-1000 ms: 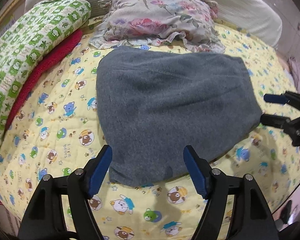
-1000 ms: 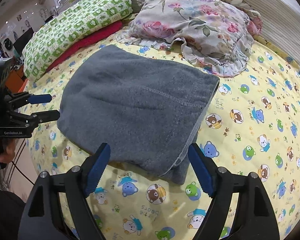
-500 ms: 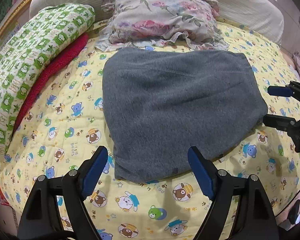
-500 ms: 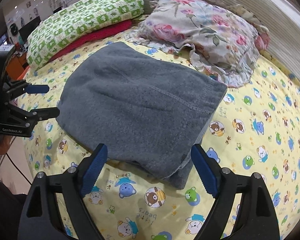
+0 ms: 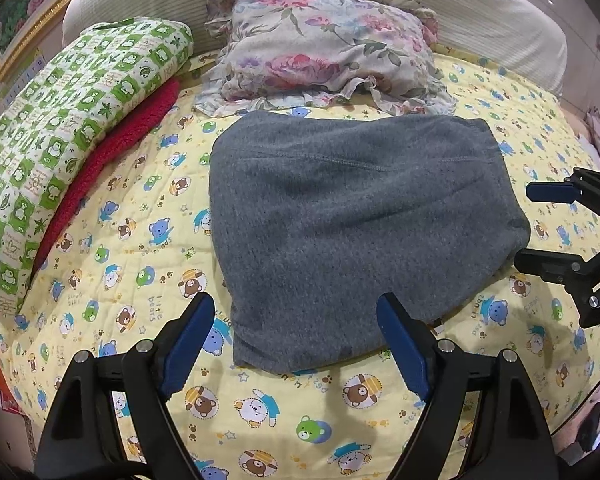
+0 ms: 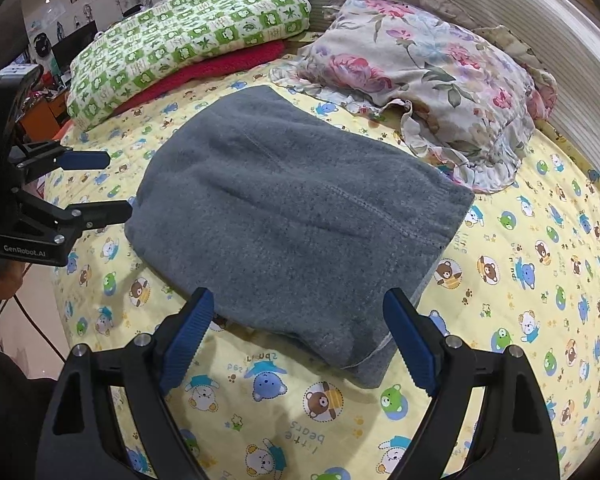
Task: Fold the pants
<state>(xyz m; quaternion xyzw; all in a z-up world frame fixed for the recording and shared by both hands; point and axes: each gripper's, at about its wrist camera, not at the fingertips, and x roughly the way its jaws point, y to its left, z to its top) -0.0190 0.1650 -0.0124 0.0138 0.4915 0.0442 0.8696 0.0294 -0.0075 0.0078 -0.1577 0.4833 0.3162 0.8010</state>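
Your grey fleece pants (image 5: 352,232), folded into a thick rectangle, lie centre frame on the yellow bear-print quilted bed cover (image 5: 132,240). Your left claw (image 5: 296,344) sits at bottom centre, jaws wide apart, nothing gripped, just short of pants' near edge. Your right claw (image 6: 298,340) same: jaws apart, empty. Floral ruffled pillow (image 5: 324,48) upper centre, green-white checked folded blanket (image 5: 72,120) upper left.
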